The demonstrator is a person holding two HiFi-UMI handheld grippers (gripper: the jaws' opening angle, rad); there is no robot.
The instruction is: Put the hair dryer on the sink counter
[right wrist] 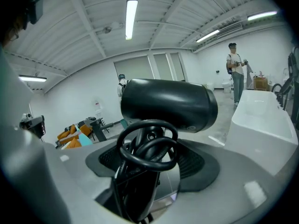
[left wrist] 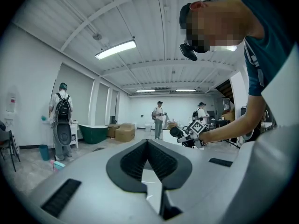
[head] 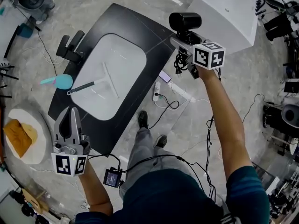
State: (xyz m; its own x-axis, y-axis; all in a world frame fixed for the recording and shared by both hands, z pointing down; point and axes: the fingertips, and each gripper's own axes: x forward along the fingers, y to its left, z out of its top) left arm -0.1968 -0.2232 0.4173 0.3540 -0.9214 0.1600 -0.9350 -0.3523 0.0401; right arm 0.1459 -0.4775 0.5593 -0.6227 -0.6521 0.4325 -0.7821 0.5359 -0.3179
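Observation:
A black hair dryer [head: 185,21] with a coiled cord hangs in the air past the far right corner of the black sink counter [head: 140,27]. My right gripper [head: 183,41] is shut on its handle. In the right gripper view the hair dryer [right wrist: 168,106] fills the middle, its barrel lying across above the right gripper [right wrist: 149,160]. My left gripper [head: 72,118] is shut with nothing in it, over the counter's near left corner. The left gripper [left wrist: 147,143] looks level across the room, where the hair dryer [left wrist: 176,132] shows small and far off.
A white basin [head: 107,73] is sunk into the counter, with a black faucet [head: 70,48] at its far left. A teal hairbrush [head: 58,81] lies on the left rim. A white bathtub [head: 229,13] stands at the far right. A power strip [head: 175,90] and cables lie on the floor.

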